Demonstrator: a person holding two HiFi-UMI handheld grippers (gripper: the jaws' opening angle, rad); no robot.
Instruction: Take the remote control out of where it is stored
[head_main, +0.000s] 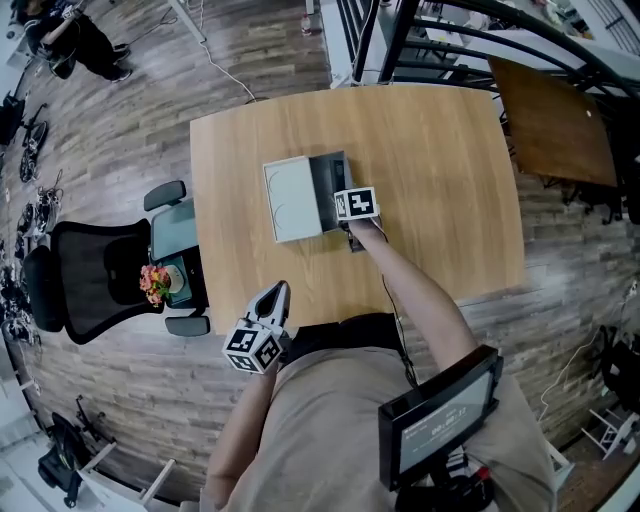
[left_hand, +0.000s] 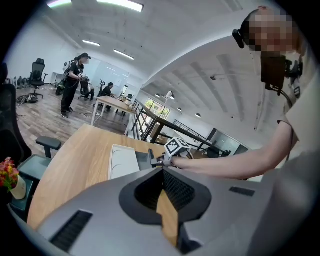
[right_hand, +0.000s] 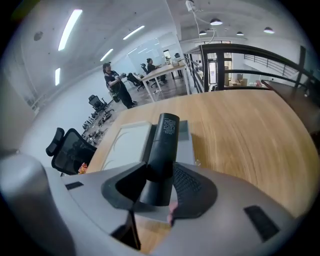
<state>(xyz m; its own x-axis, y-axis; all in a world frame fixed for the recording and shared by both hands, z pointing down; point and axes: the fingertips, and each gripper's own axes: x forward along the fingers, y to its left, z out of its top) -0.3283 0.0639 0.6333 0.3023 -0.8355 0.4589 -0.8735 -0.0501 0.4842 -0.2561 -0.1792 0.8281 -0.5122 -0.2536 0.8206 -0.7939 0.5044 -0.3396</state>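
Over the wooden table (head_main: 440, 180), I judge I must lift straight up and slowly from the storage box (head_main: 292, 200), so the remote control (right_hand: 162, 142) does not slip. My right gripper (right_hand: 157, 172) pinches its near end, pads (right_hand: 187, 182) partly open around it, just over the box; my left gripper (left_hand: 161, 171), jaws pressed together, holds nothing.

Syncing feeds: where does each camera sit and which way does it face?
Head view: on the head, down at the table; torso, both arms show.
Left gripper view: on left tool, across the table; shut jaws, right arm show.
Right gripper view: on right tool, along its gripped remote control; jaws show.
All share the white box.
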